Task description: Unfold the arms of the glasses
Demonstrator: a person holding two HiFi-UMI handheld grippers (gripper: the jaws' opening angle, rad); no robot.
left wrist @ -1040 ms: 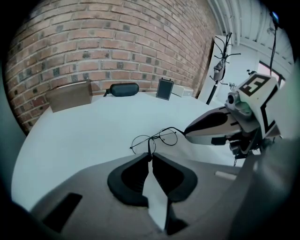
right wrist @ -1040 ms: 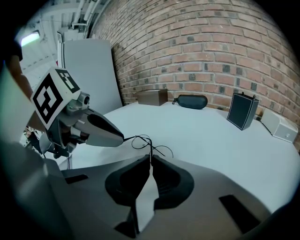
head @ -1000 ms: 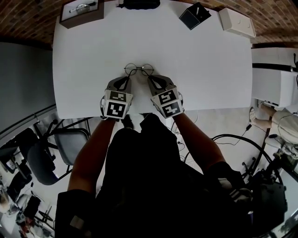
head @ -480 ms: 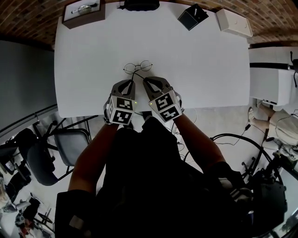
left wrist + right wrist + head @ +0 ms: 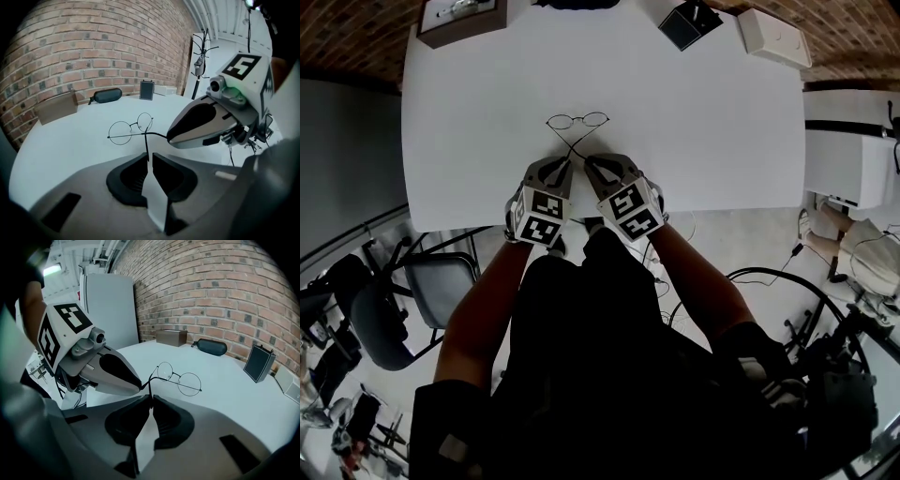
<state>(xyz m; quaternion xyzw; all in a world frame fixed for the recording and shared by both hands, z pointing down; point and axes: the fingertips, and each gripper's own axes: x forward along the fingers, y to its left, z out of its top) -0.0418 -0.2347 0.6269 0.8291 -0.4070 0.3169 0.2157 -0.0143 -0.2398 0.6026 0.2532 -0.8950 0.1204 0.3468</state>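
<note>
Thin round wire glasses point(image 5: 577, 120) lie on the white table point(image 5: 469, 141), lenses away from me. Their two arms run back toward me and cross in an X. My left gripper point(image 5: 563, 161) is shut on the tip of one arm, seen pinched between its pads in the left gripper view, with the glasses point(image 5: 131, 129) just beyond. My right gripper point(image 5: 589, 161) is shut on the tip of the other arm, and the glasses point(image 5: 180, 378) lie ahead of it in the right gripper view. The two grippers sit side by side, nearly touching, near the table's front edge.
Along the far edge stand a brown box point(image 5: 455, 19), a black glasses case point(image 5: 107, 95), a black box point(image 5: 692, 23) and a white box point(image 5: 776, 39). A chair point(image 5: 441, 281) stands below the table's left front. A white cabinet point(image 5: 853, 159) is at the right.
Both grippers have drawn closer together near the front edge. The arms now reach farther out from the frame and cross, and the lenses lie farther from the grippers.
</note>
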